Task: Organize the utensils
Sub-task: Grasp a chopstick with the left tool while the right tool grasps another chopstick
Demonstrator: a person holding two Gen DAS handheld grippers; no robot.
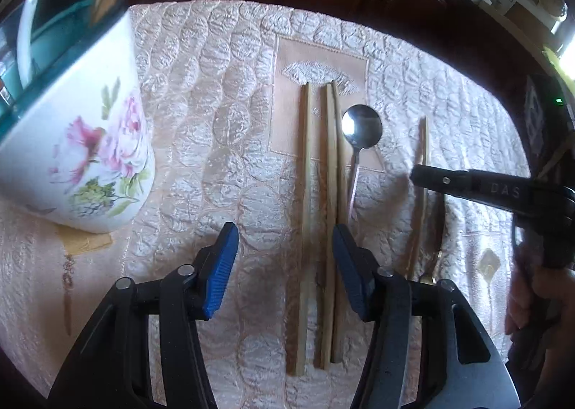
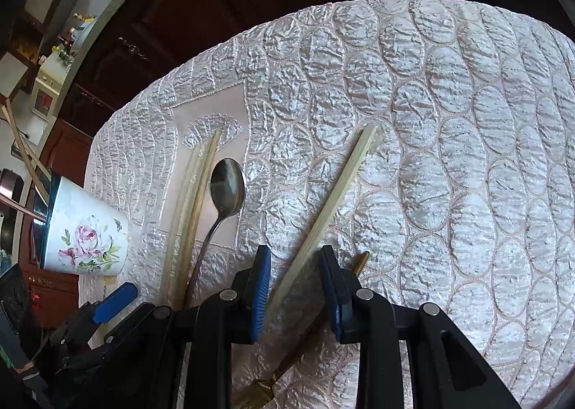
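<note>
Beside the cup (image 1: 82,143), chopsticks (image 1: 323,229) and a spoon (image 1: 361,129) lay on the worktop (image 1: 215,86). The left tool (image 1: 285,272) stood released over them; the right tool (image 2: 294,287) straddled a lone chopstick (image 2: 334,200), pads apparently clear. Best to centre before clamping.

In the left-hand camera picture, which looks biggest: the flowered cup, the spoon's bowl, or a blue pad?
1. Flowered cup, though it sits near the lens, which swells it.
2. Blue pad, also close to the camera.
3. Spoon's bowl, farther off.
</note>
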